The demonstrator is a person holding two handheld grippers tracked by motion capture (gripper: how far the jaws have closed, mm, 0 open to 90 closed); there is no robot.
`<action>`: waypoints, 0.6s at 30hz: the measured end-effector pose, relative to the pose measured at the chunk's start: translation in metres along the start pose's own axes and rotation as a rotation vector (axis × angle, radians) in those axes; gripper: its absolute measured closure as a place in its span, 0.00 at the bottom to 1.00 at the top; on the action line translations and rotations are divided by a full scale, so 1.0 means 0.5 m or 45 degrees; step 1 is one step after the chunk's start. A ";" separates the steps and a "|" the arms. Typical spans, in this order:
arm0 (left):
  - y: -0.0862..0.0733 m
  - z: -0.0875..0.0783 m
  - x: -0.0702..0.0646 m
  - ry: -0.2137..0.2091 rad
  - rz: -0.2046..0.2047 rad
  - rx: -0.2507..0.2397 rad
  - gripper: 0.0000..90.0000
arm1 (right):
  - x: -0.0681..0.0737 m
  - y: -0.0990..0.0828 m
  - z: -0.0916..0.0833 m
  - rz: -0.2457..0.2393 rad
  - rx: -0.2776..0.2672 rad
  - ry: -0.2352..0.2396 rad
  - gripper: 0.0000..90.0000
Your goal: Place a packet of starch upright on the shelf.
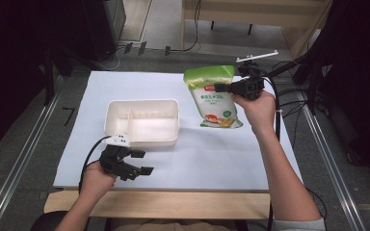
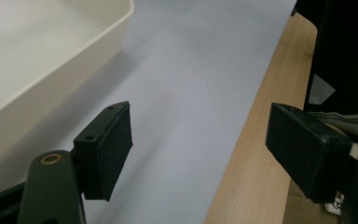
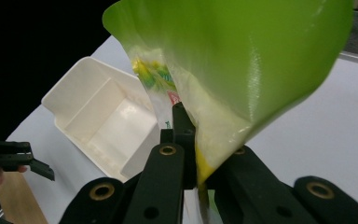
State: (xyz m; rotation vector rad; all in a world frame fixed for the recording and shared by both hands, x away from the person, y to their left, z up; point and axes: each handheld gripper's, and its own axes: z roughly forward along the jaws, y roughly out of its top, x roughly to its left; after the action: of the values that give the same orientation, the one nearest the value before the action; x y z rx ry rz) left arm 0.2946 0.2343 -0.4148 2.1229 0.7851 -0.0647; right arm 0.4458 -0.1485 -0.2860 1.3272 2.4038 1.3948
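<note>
A green and white food bag point(image 1: 213, 96) stands tilted on the white table cover, its top lifted toward the far side. My right gripper point(image 1: 223, 88) is shut on the bag's right edge; in the right gripper view the green bag point(image 3: 242, 70) rises from between the closed jaws. A white divided tray point(image 1: 142, 121) lies left of the bag, also seen as the tray point(image 3: 102, 119) beyond the jaws. My left gripper point(image 1: 141, 162) rests open near the table's front edge, just in front of the tray, with nothing between its pads point(image 2: 114, 149).
The white cover point(image 1: 212, 154) ends at a wooden table edge point(image 1: 173, 202) in front. Metal rails run along both sides of the table. Cables and dark stands crowd the floor at the far right.
</note>
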 end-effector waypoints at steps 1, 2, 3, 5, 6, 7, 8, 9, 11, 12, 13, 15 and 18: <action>0.000 0.000 0.000 0.000 0.000 0.000 0.26 | 0.000 0.000 0.000 0.000 0.000 0.000 1.00; 0.000 0.000 0.000 0.005 0.004 0.003 0.26 | 0.007 0.010 0.000 -0.009 -0.003 0.008 1.00; 0.000 0.000 0.000 0.005 0.004 0.003 0.26 | 0.007 0.010 0.000 -0.009 -0.003 0.008 1.00; 0.001 -0.002 -0.003 0.001 0.008 -0.022 0.26 | 0.013 0.020 -0.001 -0.017 -0.006 0.015 1.00; 0.001 -0.004 -0.004 0.004 0.012 -0.022 0.26 | 0.015 0.025 -0.001 -0.015 -0.011 0.018 1.00; 0.001 -0.004 -0.004 0.000 0.015 -0.028 0.26 | 0.018 0.029 -0.002 -0.012 -0.014 0.023 1.00; 0.001 -0.005 -0.003 -0.001 0.011 -0.024 0.26 | 0.021 0.038 -0.002 -0.007 -0.023 0.033 1.00; 0.001 -0.005 -0.003 -0.001 0.011 -0.024 0.26 | 0.021 0.038 -0.002 -0.007 -0.023 0.033 1.00; 0.001 -0.005 -0.003 -0.006 0.011 -0.028 0.26 | 0.032 0.050 0.001 -0.019 -0.022 0.025 1.00; 0.001 -0.005 -0.003 -0.007 0.012 -0.028 0.26 | 0.036 0.053 0.002 -0.022 -0.018 0.022 1.00; 0.001 -0.005 -0.003 -0.007 0.012 -0.028 0.26 | 0.041 0.059 0.005 -0.029 -0.019 0.019 1.00; 0.001 -0.004 -0.003 -0.002 0.008 -0.026 0.26 | 0.045 0.063 0.006 -0.036 -0.019 0.017 1.00; 0.001 -0.003 -0.005 0.006 0.016 -0.013 0.26 | 0.062 0.084 0.012 -0.051 -0.015 0.022 1.00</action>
State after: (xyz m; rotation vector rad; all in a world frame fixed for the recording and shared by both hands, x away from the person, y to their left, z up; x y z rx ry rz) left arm 0.2924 0.2340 -0.4126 2.1190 0.7735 -0.0495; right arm 0.4565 -0.1135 -0.2483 1.2618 2.4154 1.4140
